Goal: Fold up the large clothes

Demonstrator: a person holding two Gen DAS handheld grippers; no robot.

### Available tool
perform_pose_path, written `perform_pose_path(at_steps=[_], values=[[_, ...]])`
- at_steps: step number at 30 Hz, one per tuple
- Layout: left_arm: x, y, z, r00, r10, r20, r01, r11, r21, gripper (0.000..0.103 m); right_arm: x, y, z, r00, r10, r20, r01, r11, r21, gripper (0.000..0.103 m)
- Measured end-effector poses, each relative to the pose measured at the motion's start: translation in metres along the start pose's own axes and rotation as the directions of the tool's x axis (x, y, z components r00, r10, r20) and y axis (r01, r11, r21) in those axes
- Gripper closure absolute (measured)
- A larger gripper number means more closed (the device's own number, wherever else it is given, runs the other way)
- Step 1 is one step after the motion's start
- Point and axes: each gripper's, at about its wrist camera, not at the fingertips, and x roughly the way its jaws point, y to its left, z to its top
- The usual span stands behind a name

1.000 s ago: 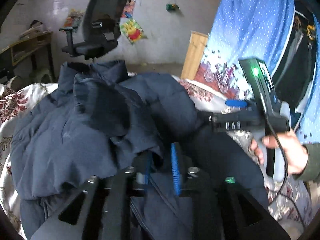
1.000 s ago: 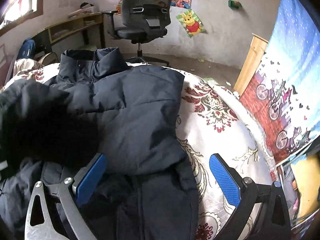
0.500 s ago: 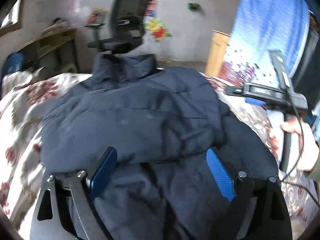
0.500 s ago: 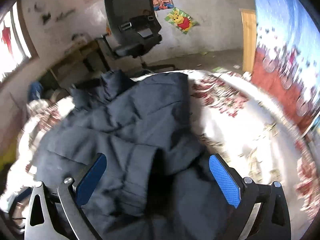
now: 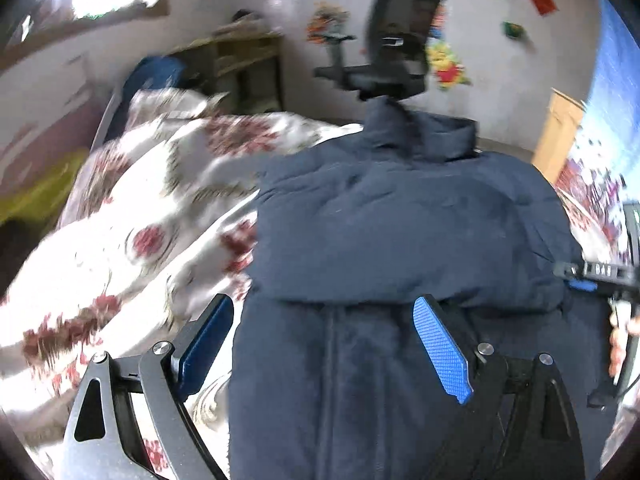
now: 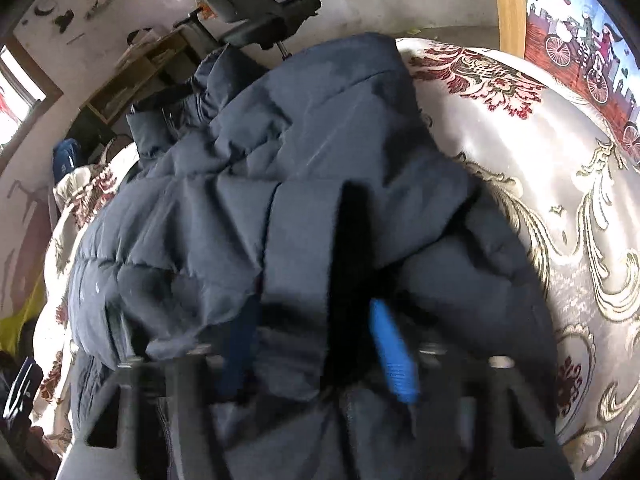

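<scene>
A large dark navy padded jacket (image 5: 400, 240) lies on a bed with a white and red floral cover (image 5: 132, 248), collar toward the far wall. My left gripper (image 5: 324, 340) is open and empty above the jacket's near hem. In the right wrist view the jacket (image 6: 280, 184) is bunched, and my right gripper (image 6: 316, 336) is shut on a fold of its fabric, which fills the gap between the blue pads (image 6: 390, 348). The right gripper also shows at the right edge of the left wrist view (image 5: 596, 276).
A black office chair (image 5: 396, 40) stands past the bed's far end. A wooden shelf (image 5: 244, 60) is against the back wall at left. A blue patterned curtain (image 6: 580, 32) and a wooden post (image 6: 510, 4) are on the right. The bed cover (image 6: 560, 184) lies bare beside the jacket.
My left gripper let go of the jacket, opened and swung left. My right gripper moved in over the jacket and closed on a fold of it.
</scene>
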Motion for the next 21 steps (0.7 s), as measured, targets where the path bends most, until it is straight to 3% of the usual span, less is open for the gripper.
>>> perform_pose_path(at_steps=[2, 4, 8, 12, 16, 18, 19, 21], values=[[-0.003, 0.018, -0.003, 1.0, -0.02, -0.018, 0.019, 0.998, -0.062, 0.015, -0.001, 0.006, -0.003, 1.0, -0.016, -0.014, 0.016, 1.0, -0.006, 0.089], [-0.009, 0.029, -0.006, 0.999, -0.034, -0.02, 0.032, 0.995, -0.092, 0.015, -0.008, 0.014, -0.005, 0.996, -0.084, -0.004, 0.083, 0.996, -0.034, 0.096], [-0.025, 0.047, -0.002, 0.999, -0.046, 0.008, 0.046, 0.993, -0.113, 0.015, -0.047, 0.039, -0.001, 0.98, -0.153, 0.127, 0.171, 0.974, -0.145, 0.1], [-0.028, 0.047, 0.018, 0.998, -0.06, 0.031, 0.062, 0.994, -0.091, 0.015, -0.088, 0.063, 0.023, 0.938, -0.21, 0.276, 0.263, 0.949, -0.171, 0.101], [-0.001, 0.035, 0.046, 0.996, -0.08, 0.025, 0.081, 0.995, -0.05, 0.015, -0.089, 0.061, 0.048, 0.901, -0.279, 0.331, 0.34, 0.929, -0.143, 0.102], [0.022, 0.027, 0.057, 0.996, -0.091, -0.001, 0.091, 0.995, -0.027, 0.015, -0.078, 0.051, 0.057, 0.915, -0.267, 0.302, 0.314, 0.942, -0.121, 0.102], [0.035, 0.021, 0.062, 0.995, -0.097, -0.02, 0.097, 0.995, -0.012, 0.015, -0.071, 0.044, 0.057, 0.936, -0.217, 0.276, 0.256, 0.96, -0.112, 0.102], [0.056, 0.014, 0.064, 0.993, -0.11, -0.035, 0.11, 0.994, 0.003, 0.015, -0.065, 0.043, 0.05, 0.954, -0.139, 0.265, 0.182, 0.972, -0.148, 0.102]])
